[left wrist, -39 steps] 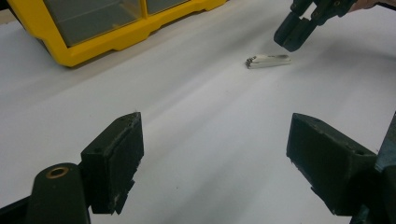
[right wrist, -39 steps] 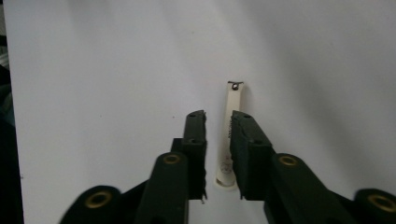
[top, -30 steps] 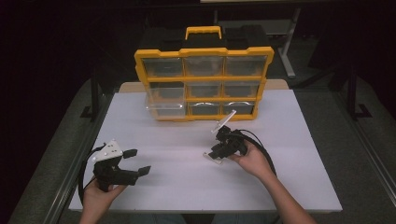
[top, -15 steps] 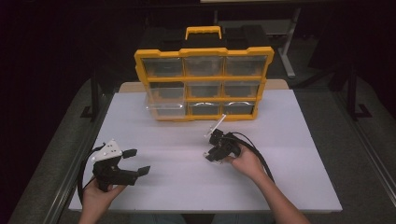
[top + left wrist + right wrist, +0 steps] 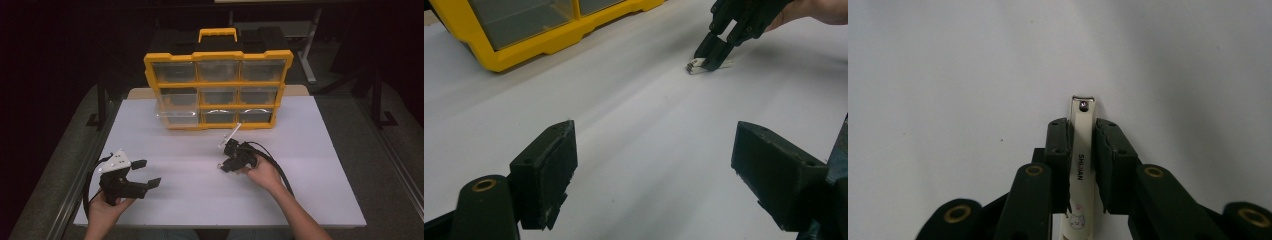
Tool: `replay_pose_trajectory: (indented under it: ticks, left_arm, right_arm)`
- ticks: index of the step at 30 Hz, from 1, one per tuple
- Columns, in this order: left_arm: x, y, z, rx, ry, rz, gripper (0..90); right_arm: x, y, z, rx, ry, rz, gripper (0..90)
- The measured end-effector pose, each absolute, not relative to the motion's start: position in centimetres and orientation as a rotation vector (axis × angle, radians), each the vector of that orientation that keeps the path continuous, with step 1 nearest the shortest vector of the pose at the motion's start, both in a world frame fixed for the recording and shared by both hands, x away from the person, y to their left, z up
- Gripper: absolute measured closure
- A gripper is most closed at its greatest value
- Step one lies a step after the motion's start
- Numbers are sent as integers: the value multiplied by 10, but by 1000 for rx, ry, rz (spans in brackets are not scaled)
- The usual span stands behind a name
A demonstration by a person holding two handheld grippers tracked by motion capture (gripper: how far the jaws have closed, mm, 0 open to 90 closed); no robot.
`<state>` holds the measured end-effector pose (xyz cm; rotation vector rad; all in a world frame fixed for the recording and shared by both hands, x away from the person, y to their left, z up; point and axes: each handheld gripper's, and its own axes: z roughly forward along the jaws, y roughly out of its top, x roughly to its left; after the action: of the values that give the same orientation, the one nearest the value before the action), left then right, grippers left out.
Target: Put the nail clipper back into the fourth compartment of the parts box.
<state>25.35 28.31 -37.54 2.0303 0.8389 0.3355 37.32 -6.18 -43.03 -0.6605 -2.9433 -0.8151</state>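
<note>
A cream nail clipper (image 5: pixel 1082 165) lies on the white table (image 5: pixel 310 200), well in front of the yellow drawer organizer (image 5: pixel 218 89) — the right gripper (image 5: pixel 1082 150) has just been closing, its jaws now clamped on the clipper's sides. The left gripper (image 5: pixel 146 174) rests near the table's left edge — jaws spread wide, nothing between them.

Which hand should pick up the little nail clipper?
The right. The right gripper already has its closing jaws around the nail clipper on the table. The left gripper is open, far off.
</note>
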Motion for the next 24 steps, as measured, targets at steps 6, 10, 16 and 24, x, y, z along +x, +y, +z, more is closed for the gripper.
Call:
replay_pose_trajectory:
  ticks: [6, 10, 16, 24]
  left_arm:
    - [254, 283, -375, 2037, 828, 338, 184]
    - [254, 283, -376, 2038, 828, 334, 184]
    - [255, 283, -376, 2043, 826, 332, 183]
    - [255, 282, -377, 2024, 837, 327, 182]
  right_arm:
    - [378, -68, -430, -672, -2886, -848, 760]
    - [382, -75, -425, -677, -2840, -909, 760]
    - [385, -87, -414, -671, -2797, -973, 760]
    - [389, -92, -393, -625, -2783, -1027, 760]
